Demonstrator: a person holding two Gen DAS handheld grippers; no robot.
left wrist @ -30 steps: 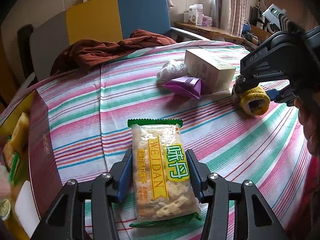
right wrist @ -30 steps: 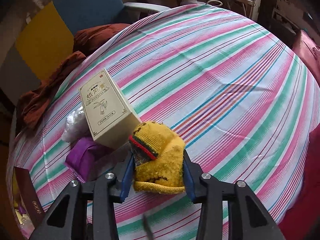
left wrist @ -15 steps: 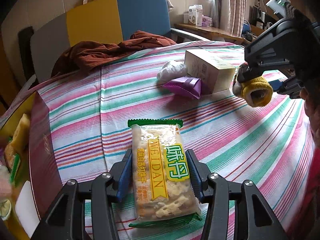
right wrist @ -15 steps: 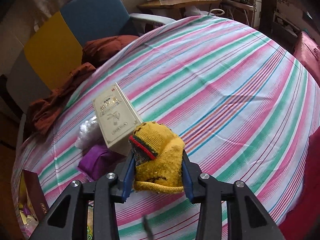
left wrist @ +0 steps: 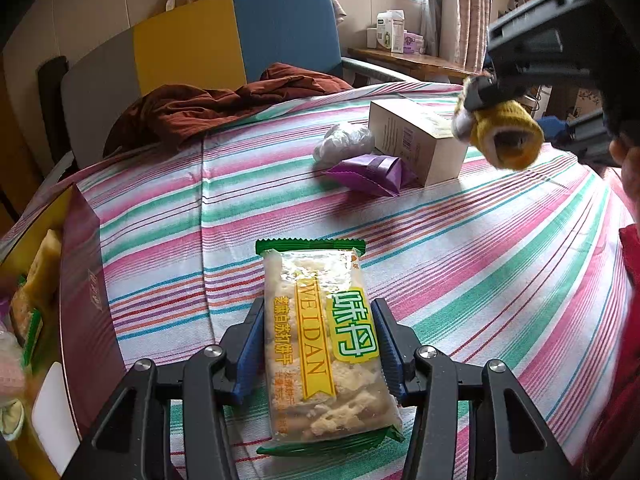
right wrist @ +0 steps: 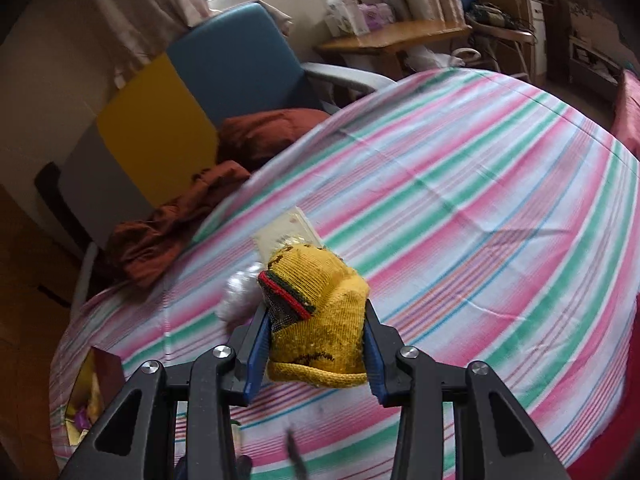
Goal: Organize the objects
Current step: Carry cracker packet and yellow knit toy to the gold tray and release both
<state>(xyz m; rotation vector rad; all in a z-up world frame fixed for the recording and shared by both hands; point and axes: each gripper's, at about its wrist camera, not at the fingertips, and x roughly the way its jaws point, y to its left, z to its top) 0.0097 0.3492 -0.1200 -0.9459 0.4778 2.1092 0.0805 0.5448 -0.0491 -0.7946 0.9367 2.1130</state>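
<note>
Striped tablecloth (left wrist: 460,256) below. My right gripper (right wrist: 316,340) clamped on yellow sock (right wrist: 320,320); carry level to box (left wrist: 80,300). Left gripper (left wrist: 320,350) clamps cracker packet (left wrist: 320,328).

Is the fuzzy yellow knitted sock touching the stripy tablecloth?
Apart. The left wrist view shows the yellow knitted sock clamped in the right gripper and hanging in the air above the striped tablecloth.
</note>
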